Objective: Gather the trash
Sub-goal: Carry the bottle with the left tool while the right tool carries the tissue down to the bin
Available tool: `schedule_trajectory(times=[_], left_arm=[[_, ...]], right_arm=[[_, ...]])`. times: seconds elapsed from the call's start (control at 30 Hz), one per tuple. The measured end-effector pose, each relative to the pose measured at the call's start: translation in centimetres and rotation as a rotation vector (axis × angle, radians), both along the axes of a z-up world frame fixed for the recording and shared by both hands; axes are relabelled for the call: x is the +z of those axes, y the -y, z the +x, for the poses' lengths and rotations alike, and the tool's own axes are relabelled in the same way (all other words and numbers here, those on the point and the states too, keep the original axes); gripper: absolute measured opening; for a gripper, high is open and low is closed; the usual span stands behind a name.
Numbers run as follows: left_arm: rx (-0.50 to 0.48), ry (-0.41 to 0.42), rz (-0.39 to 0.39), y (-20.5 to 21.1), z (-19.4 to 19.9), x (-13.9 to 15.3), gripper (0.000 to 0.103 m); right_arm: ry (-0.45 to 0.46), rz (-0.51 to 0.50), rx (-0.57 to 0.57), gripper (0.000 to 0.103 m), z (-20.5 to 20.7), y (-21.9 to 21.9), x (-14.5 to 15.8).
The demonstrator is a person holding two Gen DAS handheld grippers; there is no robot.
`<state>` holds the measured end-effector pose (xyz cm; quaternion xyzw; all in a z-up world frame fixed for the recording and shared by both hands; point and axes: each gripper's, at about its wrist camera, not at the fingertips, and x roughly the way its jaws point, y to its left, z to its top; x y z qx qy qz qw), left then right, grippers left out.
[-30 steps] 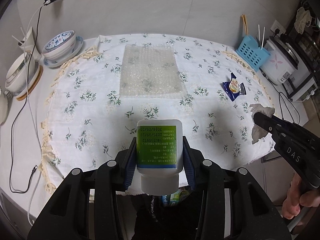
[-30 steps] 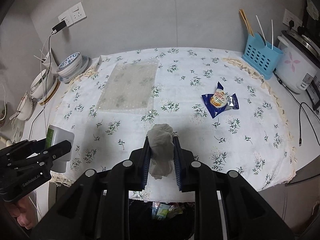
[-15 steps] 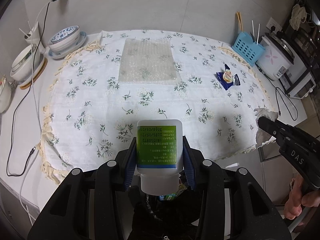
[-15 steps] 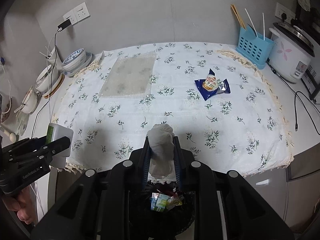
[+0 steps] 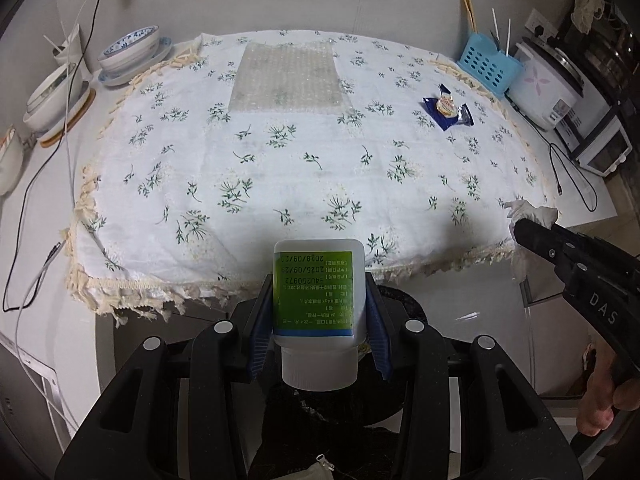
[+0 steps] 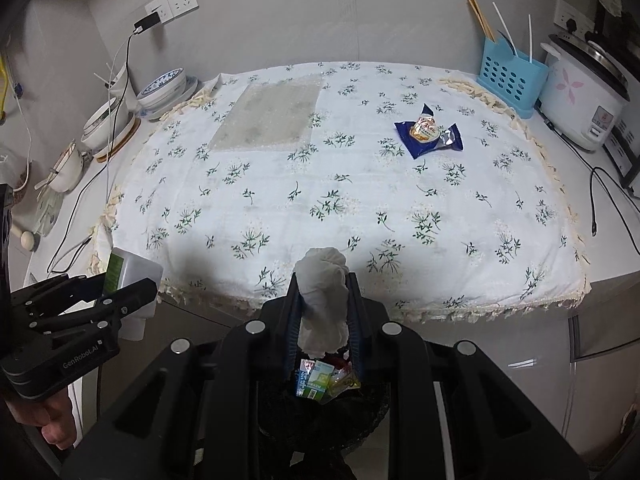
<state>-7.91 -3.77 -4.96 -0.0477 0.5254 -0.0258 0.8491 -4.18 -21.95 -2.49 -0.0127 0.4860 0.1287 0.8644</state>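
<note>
My left gripper [image 5: 318, 312] is shut on a white bottle with a green label [image 5: 318, 288], held off the table's front edge above a black trash bin [image 5: 400, 312]. It also shows in the right wrist view [image 6: 132, 276]. My right gripper [image 6: 322, 312] is shut on a crumpled white tissue [image 6: 324, 296], held over the bin [image 6: 320, 412], which holds several wrappers [image 6: 320, 378]. The tissue shows in the left wrist view [image 5: 528, 216]. A blue snack wrapper [image 6: 430, 132] and a bubble wrap sheet [image 6: 268, 120] lie on the floral tablecloth [image 6: 320, 200].
Stacked bowls [image 6: 160, 88] and cables stand at the left. A blue utensil holder [image 6: 510, 76] and a rice cooker [image 6: 584, 88] stand at the back right. A cable [image 6: 612, 208] trails over the right counter.
Both grippers have drawn back from the table and now hang past its front edge over the bin. Each still holds its item.
</note>
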Motion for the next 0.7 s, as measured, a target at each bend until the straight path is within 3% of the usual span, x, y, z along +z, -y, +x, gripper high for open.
schedule_trajectory(times=[0.3, 0.7], left_arm=[[-0.015, -0.04, -0.036, 1.0, -3.0, -3.3, 0.041], [-0.027, -0.099, -0.015, 2.7, -5.0, -8.8, 0.041]], right_arm=[[-0.025, -0.007, 0.012, 0.02, -2.8, 0.3, -2.3], [-0.099, -0.021, 0.04, 0.02, -5.4, 1.1, -7.6]])
